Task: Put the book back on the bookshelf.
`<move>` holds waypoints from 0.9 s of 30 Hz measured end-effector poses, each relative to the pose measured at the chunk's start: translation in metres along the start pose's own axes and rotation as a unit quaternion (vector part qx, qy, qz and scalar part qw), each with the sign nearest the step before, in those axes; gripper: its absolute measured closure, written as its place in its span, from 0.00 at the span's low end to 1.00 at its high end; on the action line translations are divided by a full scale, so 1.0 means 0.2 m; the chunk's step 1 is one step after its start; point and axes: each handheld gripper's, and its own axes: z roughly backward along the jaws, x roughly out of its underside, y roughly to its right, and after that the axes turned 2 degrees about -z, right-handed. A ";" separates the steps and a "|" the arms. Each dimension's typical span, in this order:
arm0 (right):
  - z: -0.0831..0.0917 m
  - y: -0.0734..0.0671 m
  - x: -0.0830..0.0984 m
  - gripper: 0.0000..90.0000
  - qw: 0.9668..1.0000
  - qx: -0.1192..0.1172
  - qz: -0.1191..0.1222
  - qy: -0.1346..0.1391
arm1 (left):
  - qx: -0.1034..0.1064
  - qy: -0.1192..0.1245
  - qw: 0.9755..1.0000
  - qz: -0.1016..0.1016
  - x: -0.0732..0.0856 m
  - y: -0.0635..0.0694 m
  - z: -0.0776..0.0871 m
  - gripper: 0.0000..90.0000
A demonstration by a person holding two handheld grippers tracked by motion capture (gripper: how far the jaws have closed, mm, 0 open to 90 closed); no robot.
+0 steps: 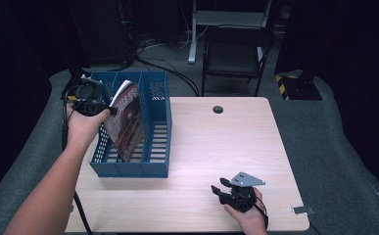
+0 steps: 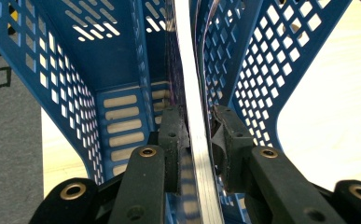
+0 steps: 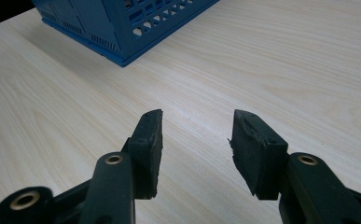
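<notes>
We see a pale wood tabletop (image 1: pixel 216 147) with a round cable hole (image 1: pixel 218 109) near its far edge, standing on grey carpet (image 1: pixel 324 137). Behind it stand a dark folding chair (image 1: pixel 236 54) and a white desk leg (image 1: pixel 193 34); the room beyond is dark.

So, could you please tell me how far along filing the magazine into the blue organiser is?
Done: the magazine stands leaning in the blue organiser. In hand: the left gripper straddles its edge, one pad slightly off. Left: withdrawing it. The right gripper rests open on the table.

Blue perforated plastic file rack (image 1: pixel 155 105), glossy paper mag (image 1: pixel 128 120) (smooth cover), matt pale wood-grain table (image 1: pixel 216 147).
</notes>
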 end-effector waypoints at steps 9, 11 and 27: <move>-0.01 0.00 0.00 0.59 1.000 0.000 0.002 -0.002 | -0.007 0.001 1.000 0.009 0.00 0.00 0.01 0.90; -0.01 0.00 0.00 0.59 1.000 0.000 0.002 -0.002 | -0.013 0.000 1.000 0.006 0.00 -0.01 0.01 0.91; 0.00 0.01 0.00 0.59 1.000 0.002 0.000 0.000 | -0.025 0.020 0.999 0.017 -0.02 -0.02 0.00 0.94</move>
